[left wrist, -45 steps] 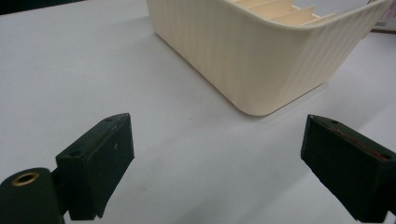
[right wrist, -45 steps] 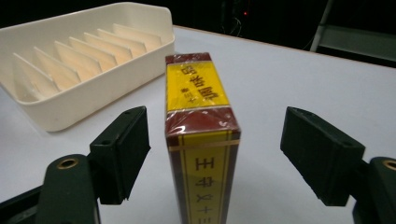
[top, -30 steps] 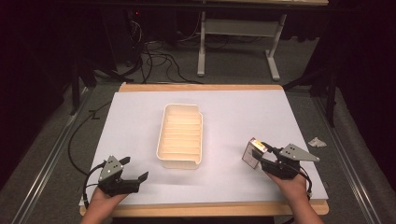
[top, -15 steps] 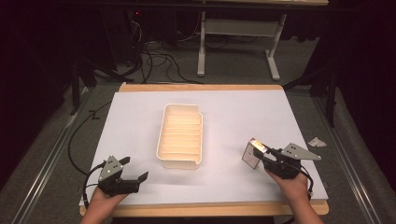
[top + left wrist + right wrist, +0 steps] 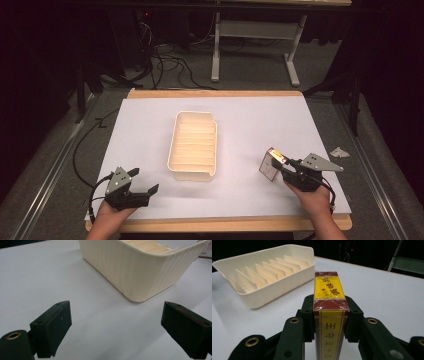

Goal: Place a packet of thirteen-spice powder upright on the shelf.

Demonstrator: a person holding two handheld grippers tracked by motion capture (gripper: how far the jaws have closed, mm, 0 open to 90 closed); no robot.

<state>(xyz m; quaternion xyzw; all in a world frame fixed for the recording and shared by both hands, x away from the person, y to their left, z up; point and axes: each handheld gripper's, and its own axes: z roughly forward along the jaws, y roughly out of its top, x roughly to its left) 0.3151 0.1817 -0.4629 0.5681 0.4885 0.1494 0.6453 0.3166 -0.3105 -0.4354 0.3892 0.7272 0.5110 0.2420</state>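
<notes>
A cream slotted tray (image 5: 193, 145) stands in the middle of the white table, its ribbed compartments bare. My right gripper (image 5: 278, 167) at the front right is shut on a small yellow and maroon box (image 5: 270, 164) with printed characters; in the right gripper view the box (image 5: 329, 302) stands upright between the two black jaws, with the tray (image 5: 267, 270) ahead to the left. My left gripper (image 5: 145, 182) rests at the front left, open, with nothing between its jaws. In the left gripper view the tray's near corner (image 5: 140, 272) sits just beyond the spread jaws.
The white sheet (image 5: 260, 125) covers a wooden table that ends close to the person's hands. A crumpled white scrap (image 5: 340, 152) lies off the table's right edge. Cables and a desk frame (image 5: 255, 45) stand on the dark floor behind.
</notes>
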